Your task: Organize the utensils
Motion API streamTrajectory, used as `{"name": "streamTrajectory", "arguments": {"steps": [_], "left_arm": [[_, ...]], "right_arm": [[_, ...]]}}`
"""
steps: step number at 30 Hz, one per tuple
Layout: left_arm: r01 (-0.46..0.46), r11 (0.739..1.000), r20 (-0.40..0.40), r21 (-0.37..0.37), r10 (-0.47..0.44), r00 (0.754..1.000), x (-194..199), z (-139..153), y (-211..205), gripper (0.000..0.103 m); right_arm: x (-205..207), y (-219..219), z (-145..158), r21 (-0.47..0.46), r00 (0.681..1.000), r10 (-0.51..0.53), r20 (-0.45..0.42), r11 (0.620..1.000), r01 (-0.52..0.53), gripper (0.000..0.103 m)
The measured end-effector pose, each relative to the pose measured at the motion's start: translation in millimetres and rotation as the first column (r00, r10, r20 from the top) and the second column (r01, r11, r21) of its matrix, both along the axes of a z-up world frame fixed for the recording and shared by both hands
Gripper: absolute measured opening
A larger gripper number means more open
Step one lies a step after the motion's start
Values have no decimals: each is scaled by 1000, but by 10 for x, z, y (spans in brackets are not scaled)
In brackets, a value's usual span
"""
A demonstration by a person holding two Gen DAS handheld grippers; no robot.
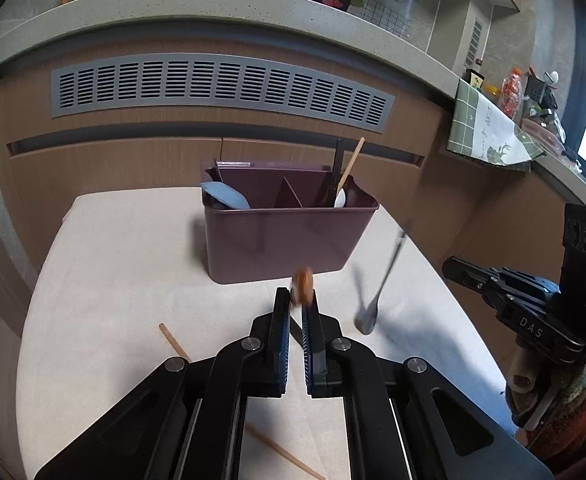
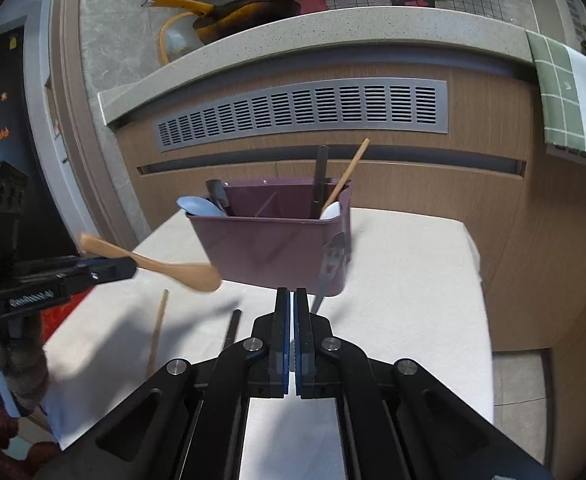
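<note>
A small table (image 1: 113, 280) covered in pale cloth stands in front of a wooden kitchen counter with a grey vent grille (image 1: 221, 88). Near the table's far edge sits a purple plastic utensil holder (image 1: 289, 236) with inner dividers. Its left compartment holds a pale blue spoon (image 1: 226, 196) resting on the front rim. Its right compartment holds a dark stick (image 1: 336, 172), a wooden chopstick (image 1: 352, 164) leaning right, and a white spoon (image 1: 340, 199).

The left gripper (image 1: 297, 300) is pinched on a wooden spoon (image 2: 173, 266). From its own camera the spoon shows only as a blurred brown end between the fingertips; the right camera shows it held level above the table's left side, bowl pointing toward the holder.

The right gripper (image 2: 292, 300) has its fingers pressed nearly together around the handle of a metal spoon (image 1: 381, 284). The left camera shows that spoon blurred and hanging with its bowl down, close above the table's right side, in front of the holder's right end.

On the cloth near the front left edge lie a loose wooden chopstick (image 2: 158, 328) and a dark chopstick (image 2: 232, 328), side by side and apart.
</note>
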State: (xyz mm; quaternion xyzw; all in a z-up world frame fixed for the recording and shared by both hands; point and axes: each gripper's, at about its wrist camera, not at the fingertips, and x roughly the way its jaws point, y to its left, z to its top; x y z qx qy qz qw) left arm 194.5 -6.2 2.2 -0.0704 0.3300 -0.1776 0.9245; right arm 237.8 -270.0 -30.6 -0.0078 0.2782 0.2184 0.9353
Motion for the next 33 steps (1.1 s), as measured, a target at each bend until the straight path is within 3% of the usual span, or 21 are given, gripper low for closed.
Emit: {"name": "streamTrajectory", "arguments": {"steps": [4, 6, 8, 12, 17, 22, 24, 30, 33], "left_arm": [[-18, 1000, -13, -1, 18, 1000, -15, -73, 46, 6], [-24, 1000, -31, -5, 24, 999, 0, -131, 80, 6], [-32, 999, -50, -13, 32, 998, 8, -188, 98, 6], [-42, 999, -74, -30, 39, 996, 18, -256, 135, 6], [-55, 998, -71, -38, 52, 996, -10, -249, 199, 6], [-60, 997, -73, -56, 56, 996, -28, -269, 260, 6], [-54, 996, -75, -66, 49, 996, -26, -289, 265, 6], [-48, 995, -81, -90, 41, 996, -19, -336, 273, 6], [-60, 993, -78, -105, 52, 996, -44, -351, 343, 6]], "right_arm": [[58, -58, -176, -39, 997, 21, -70, 999, -24, 5], [106, -103, -324, -47, 993, 14, -119, 999, -20, 16], [182, -141, -461, -34, 984, 7, -177, 999, -13, 22], [502, -203, -729, 29, 954, -46, -295, 998, 58, 22], [754, -80, -878, 40, 918, -115, -380, 989, 141, 22], [578, 50, -883, 10, 925, -121, -359, 991, 134, 24], [508, 53, -926, 31, 924, -114, -364, 990, 134, 29], [473, 308, -905, -47, 922, -174, -346, 985, 168, 53], [524, 445, -921, -121, 926, -218, -308, 974, 189, 55]]}}
